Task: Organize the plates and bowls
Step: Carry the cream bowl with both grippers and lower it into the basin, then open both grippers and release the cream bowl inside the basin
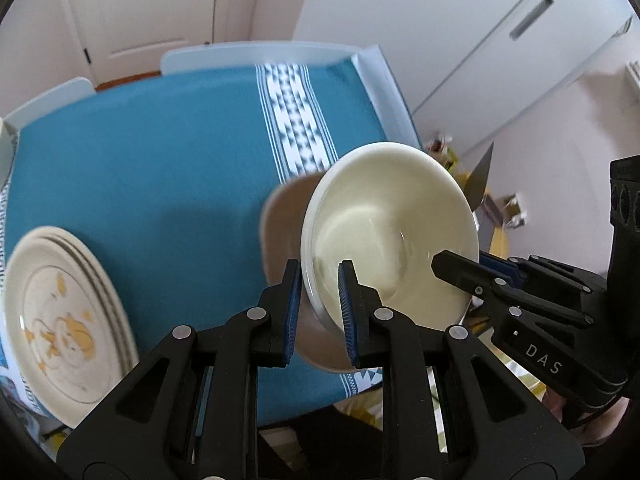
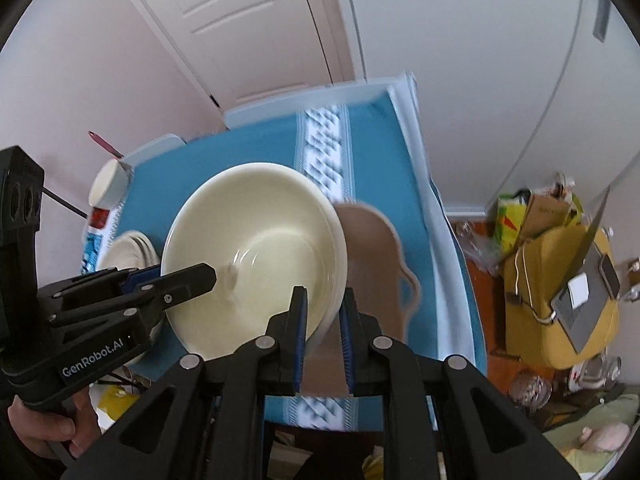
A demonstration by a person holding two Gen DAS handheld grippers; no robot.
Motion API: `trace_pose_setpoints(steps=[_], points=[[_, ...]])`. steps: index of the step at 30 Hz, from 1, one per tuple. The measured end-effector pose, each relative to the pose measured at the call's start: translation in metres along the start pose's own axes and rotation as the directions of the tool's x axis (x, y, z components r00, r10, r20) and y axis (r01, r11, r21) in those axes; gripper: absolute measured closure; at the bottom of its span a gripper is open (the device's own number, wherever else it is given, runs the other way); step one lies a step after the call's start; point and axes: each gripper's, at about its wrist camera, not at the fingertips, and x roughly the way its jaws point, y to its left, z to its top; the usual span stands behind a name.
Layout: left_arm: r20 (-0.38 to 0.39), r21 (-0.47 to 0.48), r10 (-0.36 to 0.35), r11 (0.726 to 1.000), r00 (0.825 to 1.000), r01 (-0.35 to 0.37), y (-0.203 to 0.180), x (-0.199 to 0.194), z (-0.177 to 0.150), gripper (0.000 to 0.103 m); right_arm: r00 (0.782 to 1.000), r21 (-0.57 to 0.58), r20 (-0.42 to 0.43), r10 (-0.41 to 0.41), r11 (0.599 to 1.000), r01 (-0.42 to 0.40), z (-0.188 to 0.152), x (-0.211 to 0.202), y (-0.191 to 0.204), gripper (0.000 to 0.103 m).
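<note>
Two grippers lifting one cream bowl

Both grippers are gripping the empty cream bowl (image 1: 394, 224) above the blue tablecloth (image 1: 140, 168); the left gripper (image 1: 320, 304) is clamping its left rim; the right gripper (image 2: 324, 312) is clamping the opposite rim; stacked plates (image 1: 60, 312) are sitting on the cloth at the left, and a brown tray (image 2: 376, 264) is lying beneath the bowl.

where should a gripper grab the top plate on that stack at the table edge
Take the plate stack by the top plate's raised rim, one pad above and one below, coming from the table edge side where the rim overhangs. The plate is flat and wide, so only its thin lip fits between the jaws. Both grippers are busy holding the cream bowl.
</note>
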Motion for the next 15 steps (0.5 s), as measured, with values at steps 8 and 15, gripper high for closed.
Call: trace_pose_setpoints(steps=[8, 15], points=[[-0.05, 0.042, 0.091, 0.995, 0.995, -0.089, -0.013, 0.032, -0.005, 0.086, 0.999, 0.007, -0.041, 0.022, 1.0, -0.022, -0.006, 0.028, -0.024, 0.088], [-0.079, 0.054, 0.142, 0.989, 0.987, -0.138, -0.011, 0.047, -0.001, 0.086, 0.998, -0.015, -0.062, 0.032, 0.999, -0.033, -0.003, 0.037, -0.025, 0.088]])
